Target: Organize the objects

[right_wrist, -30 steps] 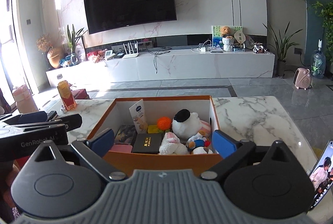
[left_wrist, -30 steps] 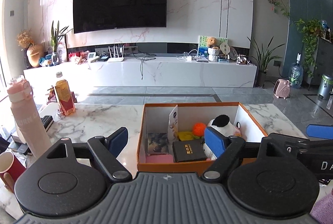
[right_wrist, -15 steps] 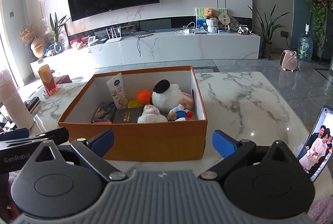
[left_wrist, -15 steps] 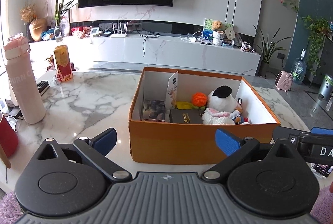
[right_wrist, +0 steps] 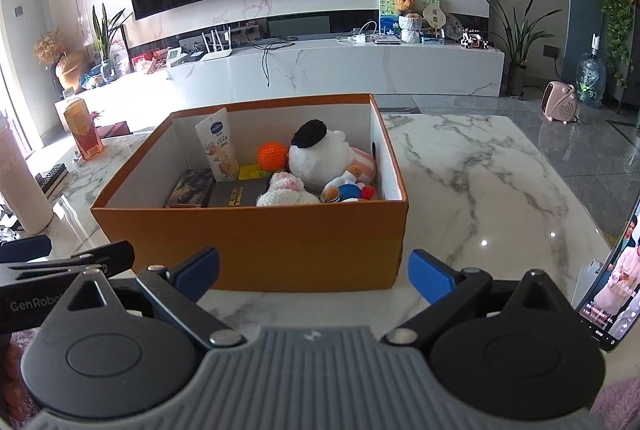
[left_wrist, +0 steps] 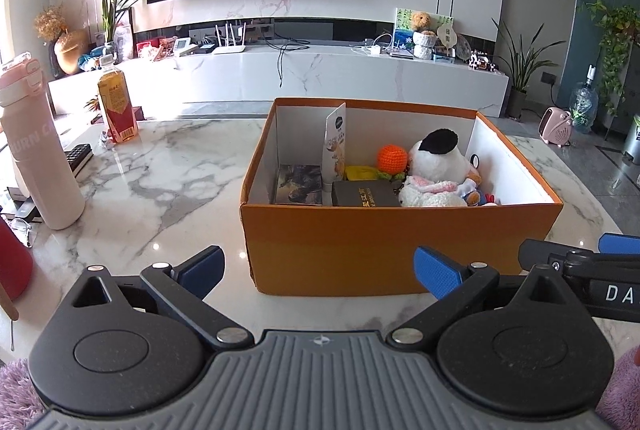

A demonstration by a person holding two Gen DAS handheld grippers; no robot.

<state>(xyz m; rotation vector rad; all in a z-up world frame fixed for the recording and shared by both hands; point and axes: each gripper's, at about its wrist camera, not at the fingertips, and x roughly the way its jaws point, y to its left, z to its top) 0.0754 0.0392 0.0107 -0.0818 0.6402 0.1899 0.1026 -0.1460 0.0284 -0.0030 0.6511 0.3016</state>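
Both grippers are hovering at the near edge of the table (left_wrist: 168,182), facing an orange box (left_wrist: 400,242) that is sitting mid-table.

Left of the box, well apart from it: a pink bottle (left_wrist: 36,150) is standing upright near the left edge, and a drink bottle (left_wrist: 117,106) is standing farther back. Neither is being touched.

Left gripper (left_wrist: 318,266): fingers are spread wide and holding nothing; the box's near left corner is showing between them, not touching as far as I can tell.

Box contents, left to right:
- a small picture book (right_wrist: 192,187), lying flat at the left; stiff and light, best pinched by an edge.
- a tube (right_wrist: 218,146), leaning upright against the far wall; likely smooth, so the flat crimped top is the surer hold.
- a dark case (right_wrist: 236,195), flat at the near wall; rigid, probably the heaviest item, to be taken across its narrow sides.
- an orange knitted ball (right_wrist: 273,157), toward the far side; soft, rounded, may roll.
- a white plush toy (right_wrist: 320,158) with smaller plush pieces in front; soft, compressible, forgiving anywhere.

Right gripper (right_wrist: 314,270): fingers are likewise spread and empty, framing the box's near wall, just beside it.

Far right, a phone (right_wrist: 612,282) is propped upright with its screen lit; fragile, and easily tipped by a passing gripper.

Judgement: the cardboard box is stiff but is probably sliding easily on polished marble; take hold of its walls.
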